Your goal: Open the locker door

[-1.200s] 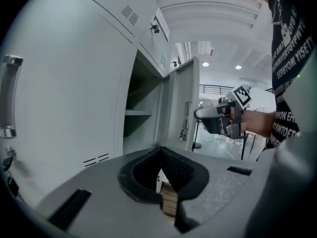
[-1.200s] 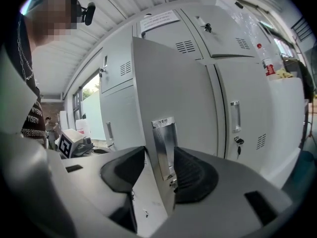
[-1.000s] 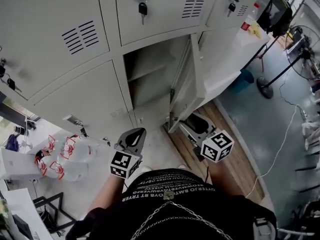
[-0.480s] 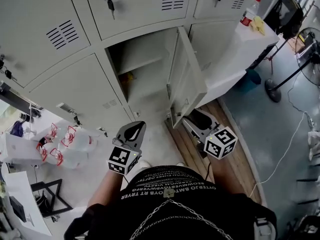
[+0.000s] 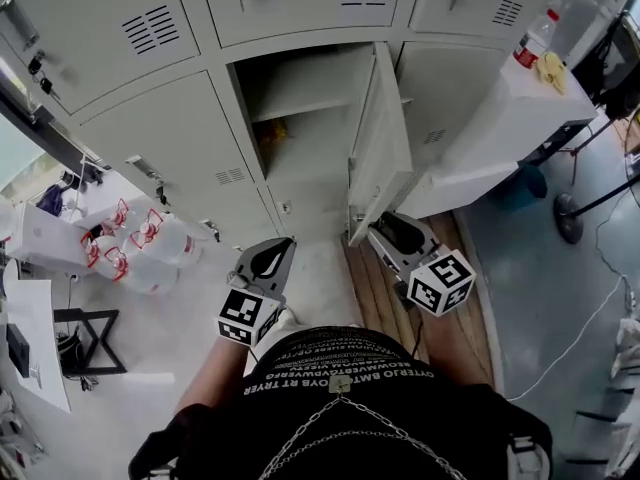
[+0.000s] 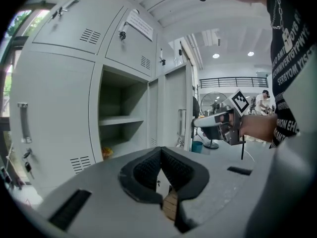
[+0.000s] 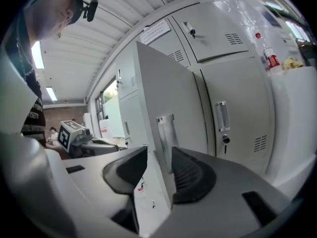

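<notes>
The grey locker door (image 5: 380, 138) stands swung out, showing an open compartment (image 5: 300, 118) with a shelf. My right gripper (image 5: 378, 231) is at the door's lower free edge. In the right gripper view the door's edge (image 7: 168, 98), with its recessed handle (image 7: 165, 128), runs between the jaws of the right gripper (image 7: 159, 155). They are closing, and a gap still shows at the left pad. My left gripper (image 5: 272, 253) hangs to the left of the door, shut and empty; its pads (image 6: 148, 167) meet at the tips.
Several water jugs (image 5: 140, 248) stand on the floor at the left. A white table (image 5: 500, 118) with a bottle (image 5: 537, 38) adjoins the lockers at the right. Wooden boards (image 5: 390, 303) lie under the right gripper. Something yellow (image 5: 268, 133) sits in the compartment.
The head view has swung, so the lockers sit more to the right and the jugs show more. The right gripper stays at the door's lower edge; the left gripper has barely moved.
</notes>
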Available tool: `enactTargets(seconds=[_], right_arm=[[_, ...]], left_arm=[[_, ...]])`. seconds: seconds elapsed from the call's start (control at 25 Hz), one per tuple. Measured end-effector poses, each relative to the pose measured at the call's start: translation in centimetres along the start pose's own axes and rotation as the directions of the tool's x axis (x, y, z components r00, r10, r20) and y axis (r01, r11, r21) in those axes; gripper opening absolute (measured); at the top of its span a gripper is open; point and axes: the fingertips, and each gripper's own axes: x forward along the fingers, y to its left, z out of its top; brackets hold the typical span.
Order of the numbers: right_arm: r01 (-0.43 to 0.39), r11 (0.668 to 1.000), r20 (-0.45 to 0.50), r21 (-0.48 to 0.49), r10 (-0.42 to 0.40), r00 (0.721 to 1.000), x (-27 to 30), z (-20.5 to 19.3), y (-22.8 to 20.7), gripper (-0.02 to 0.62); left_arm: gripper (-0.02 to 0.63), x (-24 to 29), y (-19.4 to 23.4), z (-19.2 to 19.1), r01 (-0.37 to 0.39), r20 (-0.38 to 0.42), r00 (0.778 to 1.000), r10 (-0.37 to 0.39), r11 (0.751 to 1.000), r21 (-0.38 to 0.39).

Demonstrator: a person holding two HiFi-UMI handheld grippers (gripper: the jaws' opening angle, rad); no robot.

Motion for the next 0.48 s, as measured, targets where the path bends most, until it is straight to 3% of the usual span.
enactTargets(seconds=[0.12,0.24,0.48], right_arm=[[-0.047,0.997,0.008,-0.066,0.048,0.999,-1.5,0.2,0.8,0.126],[-0.023,0.991,0.004,-0.13,0.024,1.0,-3.4,0.2,0.4,0.014],[-0.033,0.992,-0.008,-0.123,0.032,0.999,-6.5,-0.7,-0.7,0.002]], left_arm=[[0.005,-0.7,-1.1,0.8,-0.042,0.012,0.999,0.042,0.999,0.005],[0.005,-1.1,-2.3,2.3,-0.073,0.049,0.996,0.072,0.997,0.015],[0.005,-0.3,-6.1,2.9,-0.073,0.039,0.997,0.071,0.997,0.031]])
